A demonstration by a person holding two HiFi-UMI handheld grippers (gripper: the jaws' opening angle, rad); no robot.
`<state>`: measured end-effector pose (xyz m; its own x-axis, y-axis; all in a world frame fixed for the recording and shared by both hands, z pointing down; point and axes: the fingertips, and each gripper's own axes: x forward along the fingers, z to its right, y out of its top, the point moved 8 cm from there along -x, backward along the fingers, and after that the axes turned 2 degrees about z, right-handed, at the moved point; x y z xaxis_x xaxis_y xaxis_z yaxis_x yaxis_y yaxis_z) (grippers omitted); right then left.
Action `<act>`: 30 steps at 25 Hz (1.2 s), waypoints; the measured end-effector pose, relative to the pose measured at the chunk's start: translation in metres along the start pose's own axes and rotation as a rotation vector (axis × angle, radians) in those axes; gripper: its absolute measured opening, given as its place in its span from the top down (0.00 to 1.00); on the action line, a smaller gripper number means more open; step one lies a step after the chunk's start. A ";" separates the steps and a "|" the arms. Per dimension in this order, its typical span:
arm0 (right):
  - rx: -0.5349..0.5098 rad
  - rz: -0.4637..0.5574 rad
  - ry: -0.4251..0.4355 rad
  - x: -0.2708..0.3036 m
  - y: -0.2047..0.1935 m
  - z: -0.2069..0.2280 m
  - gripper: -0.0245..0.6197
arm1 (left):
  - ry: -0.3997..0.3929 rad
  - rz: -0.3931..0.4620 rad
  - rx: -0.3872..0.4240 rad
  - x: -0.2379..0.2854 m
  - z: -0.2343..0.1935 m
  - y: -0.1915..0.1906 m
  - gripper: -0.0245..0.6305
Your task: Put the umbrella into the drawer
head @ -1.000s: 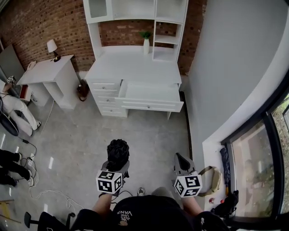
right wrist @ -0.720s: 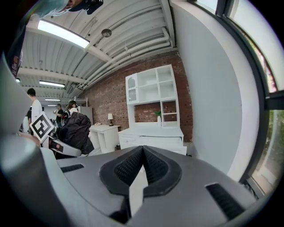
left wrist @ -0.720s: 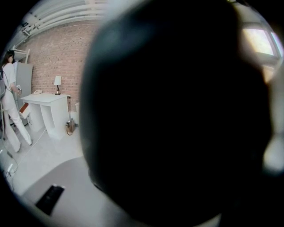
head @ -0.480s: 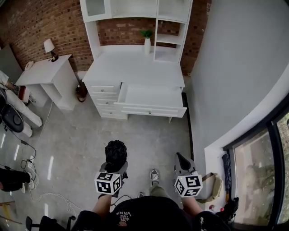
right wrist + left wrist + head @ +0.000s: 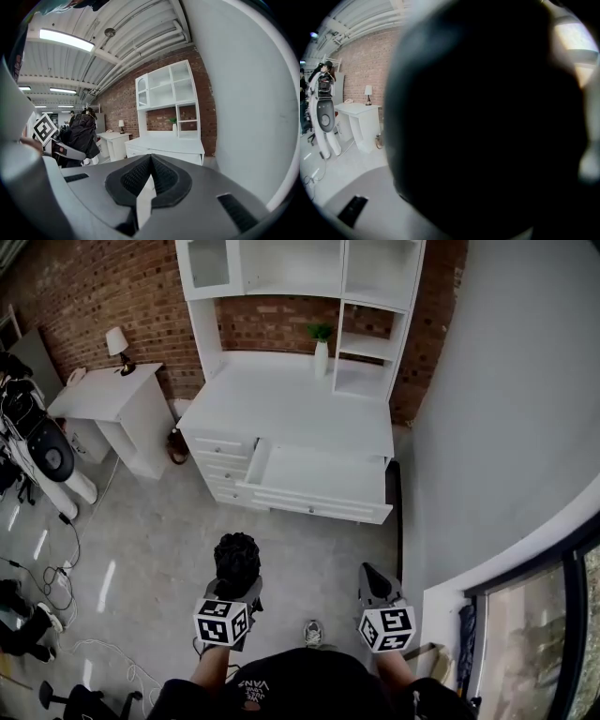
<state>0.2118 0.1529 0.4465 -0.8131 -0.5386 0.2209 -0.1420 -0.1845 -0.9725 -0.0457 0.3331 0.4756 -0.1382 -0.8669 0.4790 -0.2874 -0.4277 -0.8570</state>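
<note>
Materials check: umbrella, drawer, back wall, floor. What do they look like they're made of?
Umbrella: black fabric, matte, bunched in crumpled folds; likely nylon or polyester.
Drawer: smooth white painted board, flat panels; probably wood or MDF.
Back wall: bare red brick, mortar lines visible.
Floor: grey, slightly glossy, with light streaks; looks like polished concrete.

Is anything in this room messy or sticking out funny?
Only the wide drawer of the white desk. It stands pulled out and looks empty, while the small drawers beside it are shut. Nothing looks spilled or broken.
</note>
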 end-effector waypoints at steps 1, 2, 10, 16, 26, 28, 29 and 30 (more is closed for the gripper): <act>0.000 -0.001 0.005 0.006 0.002 0.009 0.97 | 0.007 -0.002 0.000 0.008 0.002 0.004 0.61; 0.001 -0.002 0.010 0.012 0.003 0.017 0.97 | 0.014 -0.004 -0.001 0.015 0.005 0.007 0.61; 0.001 -0.028 0.086 0.055 0.008 0.065 0.97 | 0.069 -0.021 -0.017 0.062 0.017 0.028 0.61; 0.021 -0.042 0.100 0.080 0.007 0.083 0.97 | 0.076 -0.059 -0.012 0.090 0.014 0.036 0.61; 0.022 -0.053 0.013 0.143 0.016 0.088 0.97 | -0.026 -0.082 0.037 0.167 -0.030 0.075 0.61; 0.025 -0.059 -0.016 0.162 0.022 0.087 0.97 | -0.054 -0.088 0.051 0.187 -0.044 0.090 0.61; 0.026 -0.061 -0.031 0.172 0.025 0.086 0.97 | -0.068 -0.091 0.059 0.197 -0.052 0.098 0.61; 0.027 -0.063 -0.045 0.182 0.028 0.085 0.97 | -0.083 -0.095 0.067 0.207 -0.059 0.106 0.61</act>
<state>0.1079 -0.0205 0.4653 -0.7766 -0.5615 0.2857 -0.1767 -0.2411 -0.9543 -0.1607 0.1235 0.4954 -0.0335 -0.8387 0.5436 -0.2314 -0.5226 -0.8206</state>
